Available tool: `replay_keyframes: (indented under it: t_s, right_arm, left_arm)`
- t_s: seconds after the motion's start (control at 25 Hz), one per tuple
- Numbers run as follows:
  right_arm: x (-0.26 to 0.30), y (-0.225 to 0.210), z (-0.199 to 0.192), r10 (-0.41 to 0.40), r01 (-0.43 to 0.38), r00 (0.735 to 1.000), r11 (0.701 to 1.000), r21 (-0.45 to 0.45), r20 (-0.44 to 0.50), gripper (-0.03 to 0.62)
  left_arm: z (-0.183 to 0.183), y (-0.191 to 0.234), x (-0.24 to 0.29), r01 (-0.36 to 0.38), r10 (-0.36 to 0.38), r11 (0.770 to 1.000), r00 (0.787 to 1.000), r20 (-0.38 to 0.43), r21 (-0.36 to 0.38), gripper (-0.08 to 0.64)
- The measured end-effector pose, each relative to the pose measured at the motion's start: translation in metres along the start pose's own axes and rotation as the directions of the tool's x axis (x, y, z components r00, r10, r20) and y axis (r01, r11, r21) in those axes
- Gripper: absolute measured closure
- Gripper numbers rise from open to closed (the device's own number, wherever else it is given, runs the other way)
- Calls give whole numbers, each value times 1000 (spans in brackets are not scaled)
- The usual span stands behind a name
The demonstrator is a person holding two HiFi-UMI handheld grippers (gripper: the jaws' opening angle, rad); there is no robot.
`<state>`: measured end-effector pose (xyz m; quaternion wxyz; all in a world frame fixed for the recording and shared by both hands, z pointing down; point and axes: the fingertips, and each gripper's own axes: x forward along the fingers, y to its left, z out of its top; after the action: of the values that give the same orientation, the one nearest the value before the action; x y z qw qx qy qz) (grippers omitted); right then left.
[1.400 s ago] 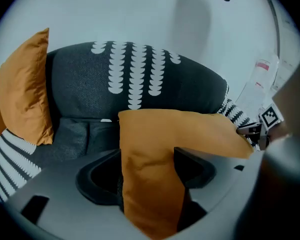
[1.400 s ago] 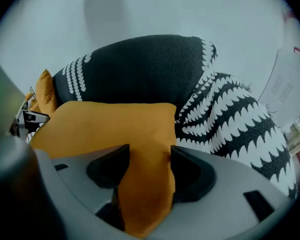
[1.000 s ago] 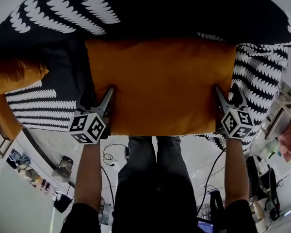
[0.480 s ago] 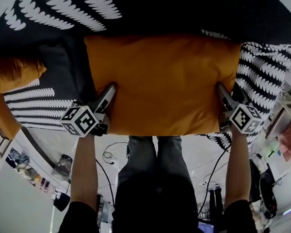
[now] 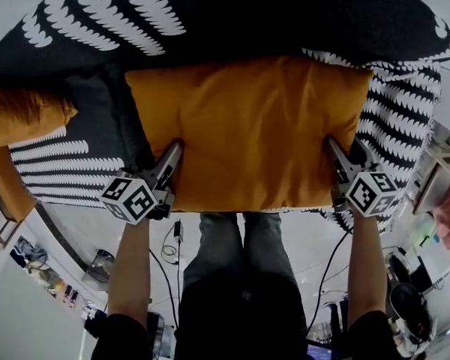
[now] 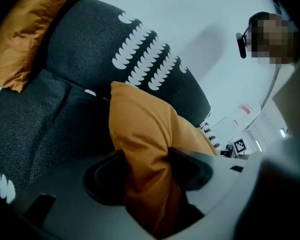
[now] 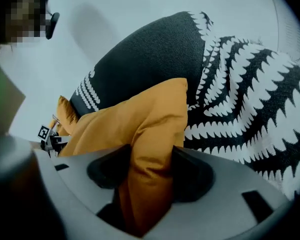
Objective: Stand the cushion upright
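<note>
The left hand-held gripper (image 5: pixel 172 150) has its jaws closing on the left edge of the orange cushion (image 5: pixel 247 126). In the left gripper view (image 6: pixel 147 171) the fabric is bunched between the two dark pads, which press into it from both sides. The right hand-held gripper (image 5: pixel 336 147) is doing the same on the right edge. In its own view (image 7: pixel 151 171) its jaws are closing, with a fold of the cushion (image 7: pixel 140 124) pinched between the pads. Each hand-held gripper points down and away from the person, its marker cube (image 5: pixel 133 199) (image 5: pixel 371 192) nearest the head camera.

The cushion lies between the two hand-held grippers with its broad face turned up toward the head camera and its near edge at the front of the seat. In the left gripper view it (image 6: pixel 140 129) rises from the jaws to a pointed corner. It rests on a dark grey sofa (image 5: pixel 105 111), which has a black throw with white scalloped stripes (image 5: pixel 97 21) draped over its back and right side. A second orange cushion (image 5: pixel 22 115) sits at the sofa's left end, well apart from the held one. Below the seat edge, the person's legs (image 5: pixel 240 253) stand on a pale floor with cables (image 5: pixel 172 238).
</note>
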<state>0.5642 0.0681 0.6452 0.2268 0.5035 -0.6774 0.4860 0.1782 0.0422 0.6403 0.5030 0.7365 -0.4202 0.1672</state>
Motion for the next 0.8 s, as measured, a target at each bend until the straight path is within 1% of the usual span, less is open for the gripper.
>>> replay_keyframes:
  t_s: [0.08,0.16,0.28,0.36,0.48,0.56,0.72,0.8]
  right_arm:
    - [-11,7,3,-6,7,999,999,-34,39,345]
    - [-23,17,10,10,-6,997,998,-55,80,359]
    - [-40,49,20,47,-35,990,995,-94,133,374]
    - [-53,82,34,67,-42,981,990,-133,184,374]
    - [-75,122,69,98,-50,956,983,-177,278,371]
    - [-87,126,95,113,-49,938,979,-199,327,370]
    - [-116,101,148,135,-41,898,973,-225,419,368]
    - [-129,99,170,143,-39,882,972,-233,449,367]
  left_arm:
    - [2,-9,-8,-1,0,1000,1000,31,24,284]
    - [5,-19,-18,6,-9,999,998,66,38,282]
    - [18,-32,-51,22,-31,997,992,121,70,285]
    - [39,-37,-84,21,-39,994,984,176,105,285]
    - [81,-47,-124,17,-58,988,963,262,156,282]
    - [105,-62,-129,15,-73,981,950,303,191,281]
    - [148,-113,-112,11,-108,965,927,359,261,275]
    - [168,-132,-114,5,-117,959,917,381,282,273]
